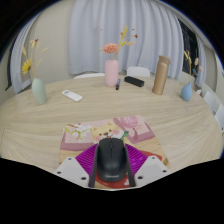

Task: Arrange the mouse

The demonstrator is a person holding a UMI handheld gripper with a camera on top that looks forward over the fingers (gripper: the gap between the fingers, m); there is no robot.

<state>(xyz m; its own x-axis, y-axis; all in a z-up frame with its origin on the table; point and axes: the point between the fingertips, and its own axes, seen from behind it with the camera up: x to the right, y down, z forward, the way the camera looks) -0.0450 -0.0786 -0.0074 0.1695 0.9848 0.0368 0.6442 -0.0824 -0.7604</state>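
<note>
The black mouse [111, 160] sits between the jaws [111, 172], and the purple pads [146, 168] press against its left and right sides, so the jaws are closed on it. The mouse points forward, away from the camera, and its back end is close to the camera. I cannot tell if it touches the tabletop [90, 112] or is lifted a little above it.

Just ahead of the mouse lies a flat card with a cartoon bear [90, 133] on the light wooden tabletop, and beside it, to the right, is a pink card [134, 126]. Further away, near the far edge, stand a pink vase with flowers [112, 72], a small dark object [134, 80] and a tall brown bottle [161, 76]. A pale blue vase with yellow flowers [38, 90] stands at the far left, and a white flat object [72, 96] lies near it. Another small blue vase [187, 91] stands at the far right. A light curtain [85, 40] hangs behind the tabletop.
</note>
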